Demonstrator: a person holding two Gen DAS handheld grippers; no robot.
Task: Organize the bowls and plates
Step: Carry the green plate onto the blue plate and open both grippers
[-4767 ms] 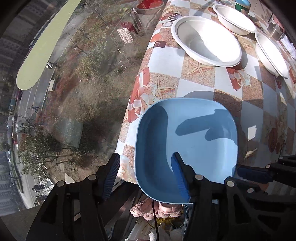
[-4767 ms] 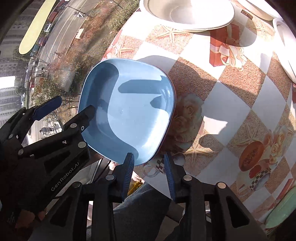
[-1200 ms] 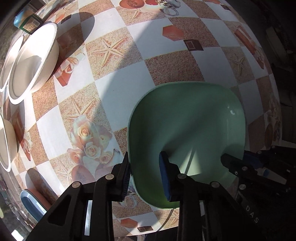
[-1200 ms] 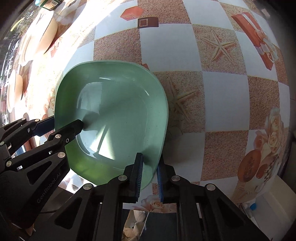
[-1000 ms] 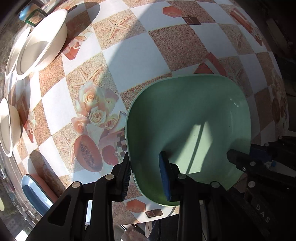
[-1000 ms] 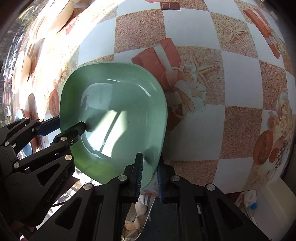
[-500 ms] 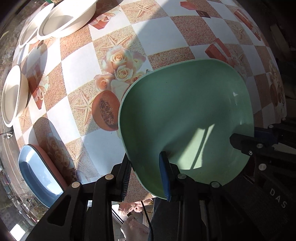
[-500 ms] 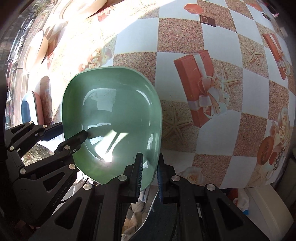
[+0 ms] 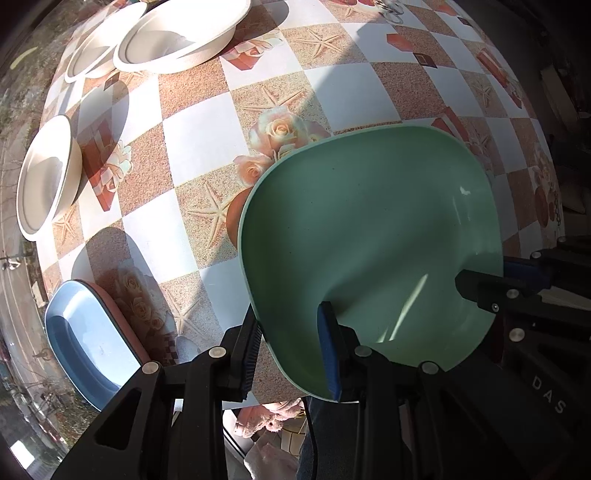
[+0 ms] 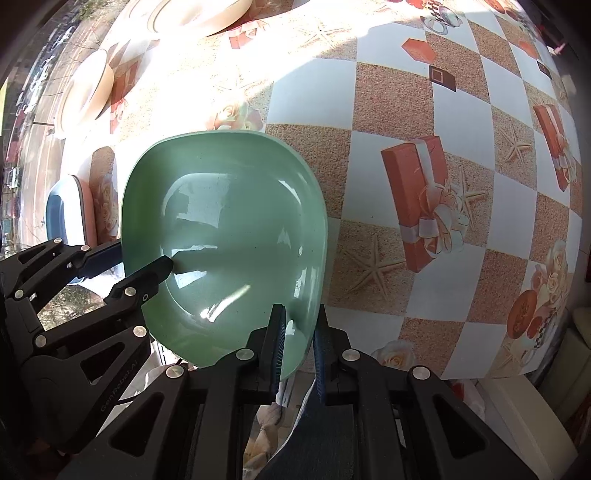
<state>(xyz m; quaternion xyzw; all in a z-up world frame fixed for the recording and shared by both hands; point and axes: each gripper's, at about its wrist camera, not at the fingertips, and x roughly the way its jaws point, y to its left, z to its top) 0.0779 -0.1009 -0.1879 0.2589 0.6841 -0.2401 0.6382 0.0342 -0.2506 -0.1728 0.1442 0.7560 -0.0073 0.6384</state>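
Note:
Both grippers hold a green square plate [image 9: 369, 229] [image 10: 225, 236] in the air over the near part of the checkered table [image 9: 207, 144]. My left gripper [image 9: 290, 350] is shut on the plate's near left rim, and my right gripper [image 10: 299, 343] is shut on its near right rim. Each gripper also shows in the other view: the right gripper [image 9: 480, 284] and the left gripper [image 10: 129, 262]. A blue plate [image 9: 85, 332] [image 10: 57, 210] lies stacked on a pink plate [image 9: 118, 321] at the table's left edge, left of the green one.
Three white bowls stand at the far left of the table: one [image 9: 177, 33] beside another [image 9: 99, 48], and a third [image 9: 44, 177] nearer. Beyond the left edge is a window with a street far below. A person's legs show under the near edge.
Both grippers have carried the green plate leftward across the table. The blue-on-pink stack and the white bowls have come closer in view. Both grips are unchanged.

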